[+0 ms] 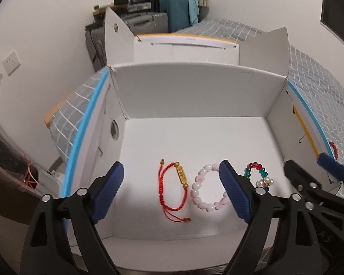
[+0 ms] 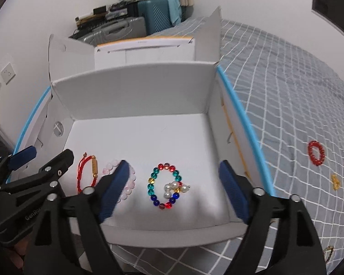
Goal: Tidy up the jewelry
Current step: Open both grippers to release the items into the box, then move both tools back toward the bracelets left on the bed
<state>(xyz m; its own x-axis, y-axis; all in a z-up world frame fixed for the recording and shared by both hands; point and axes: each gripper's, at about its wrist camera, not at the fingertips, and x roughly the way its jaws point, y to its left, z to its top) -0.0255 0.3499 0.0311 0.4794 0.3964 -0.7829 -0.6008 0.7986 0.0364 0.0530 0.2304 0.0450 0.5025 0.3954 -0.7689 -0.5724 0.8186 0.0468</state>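
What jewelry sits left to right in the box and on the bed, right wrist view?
Red cord bracelet → pink bead bracelet → multicolour bead bracelet → red bead bracelet on the bedspread.

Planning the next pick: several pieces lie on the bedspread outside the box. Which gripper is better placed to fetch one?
Probably the right gripper: open, empty, nearest the red bead bracelet lying on its side.

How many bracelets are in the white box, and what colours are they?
Red cord bracelet with a gold bar: 1
Pink bead bracelet: 1
Mixed-colour glass bead bracelet: 1
Small white pearl piece, lying on the mixed-colour one: 1
Total in the white box: 4
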